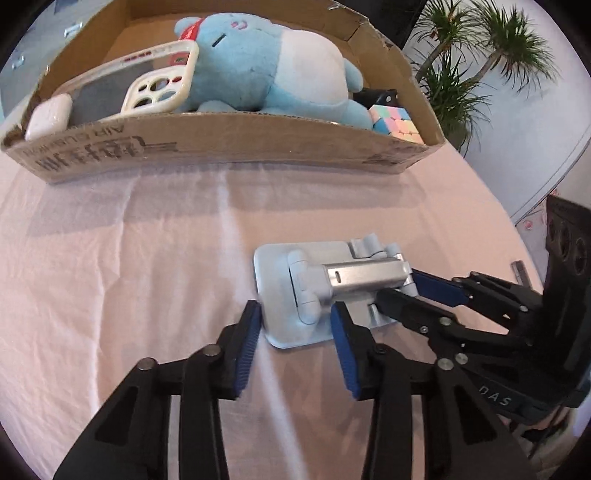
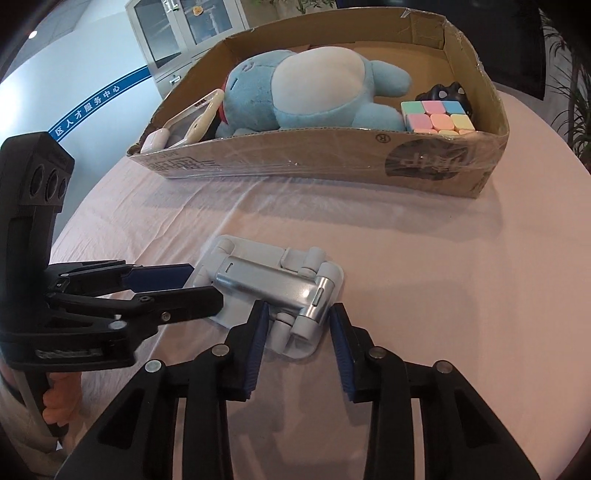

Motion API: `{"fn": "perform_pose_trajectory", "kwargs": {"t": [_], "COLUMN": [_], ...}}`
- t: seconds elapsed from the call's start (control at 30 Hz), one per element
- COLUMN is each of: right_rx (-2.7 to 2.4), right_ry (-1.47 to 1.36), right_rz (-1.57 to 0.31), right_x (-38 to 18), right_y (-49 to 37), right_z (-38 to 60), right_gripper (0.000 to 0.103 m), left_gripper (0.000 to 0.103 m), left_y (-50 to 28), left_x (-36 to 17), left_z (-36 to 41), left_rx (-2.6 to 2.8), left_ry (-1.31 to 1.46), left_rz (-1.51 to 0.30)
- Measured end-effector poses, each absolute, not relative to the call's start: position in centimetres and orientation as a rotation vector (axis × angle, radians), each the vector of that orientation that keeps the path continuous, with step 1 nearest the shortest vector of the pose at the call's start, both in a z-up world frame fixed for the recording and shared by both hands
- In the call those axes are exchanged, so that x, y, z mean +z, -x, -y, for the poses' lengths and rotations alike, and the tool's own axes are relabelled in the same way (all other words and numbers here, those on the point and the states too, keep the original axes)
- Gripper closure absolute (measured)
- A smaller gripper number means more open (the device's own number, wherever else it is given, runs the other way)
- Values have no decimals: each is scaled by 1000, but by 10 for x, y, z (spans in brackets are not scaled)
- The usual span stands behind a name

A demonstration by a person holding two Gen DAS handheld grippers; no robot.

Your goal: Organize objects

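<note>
A folded pale blue and silver phone stand (image 1: pixel 317 291) lies flat on the pink tablecloth; it also shows in the right wrist view (image 2: pixel 269 291). My left gripper (image 1: pixel 293 319) is open, its fingers on either side of the stand's near end. My right gripper (image 2: pixel 297 321) is open around the stand's other end; it shows in the left wrist view (image 1: pixel 400 290). A cardboard box (image 1: pixel 229 144) behind holds a blue plush toy (image 1: pixel 266 66), a phone case (image 1: pixel 147 85), a white earbud case (image 1: pixel 50 116) and a pastel cube (image 2: pixel 437 116).
A black object (image 2: pixel 445 92) lies in the box behind the cube. Potted plants (image 1: pixel 480 48) stand beyond the round table's far right edge. Cabinets (image 2: pixel 188 29) stand against the wall. Open cloth (image 1: pixel 110 258) lies between the box and the stand.
</note>
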State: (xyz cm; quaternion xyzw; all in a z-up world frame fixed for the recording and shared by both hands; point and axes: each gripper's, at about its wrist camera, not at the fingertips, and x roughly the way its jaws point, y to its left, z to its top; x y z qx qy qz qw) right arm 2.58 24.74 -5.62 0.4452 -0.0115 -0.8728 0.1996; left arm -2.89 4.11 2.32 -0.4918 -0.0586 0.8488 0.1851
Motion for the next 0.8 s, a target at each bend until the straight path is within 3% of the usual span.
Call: {"fn": "perform_pose_trajectory", "kwargs": {"t": [0.17, 0.33, 0.8], "right_rx": [-2489, -2519, -2644], "right_ry": [-1232, -1201, -953], "right_rz": [-2, 5, -21], "right_x": [-54, -50, 32], "right_y": [-35, -46, -62], "right_z": [-246, -241, -240], "right_gripper": [75, 76, 76], "left_gripper": [72, 72, 72], "left_y": [29, 16, 17], "left_x": [23, 34, 119], "left_z": [-29, -31, -31], "left_rx": [2369, 2416, 2524], "left_ry": [1398, 1355, 1147], "left_rz": [259, 208, 174]}}
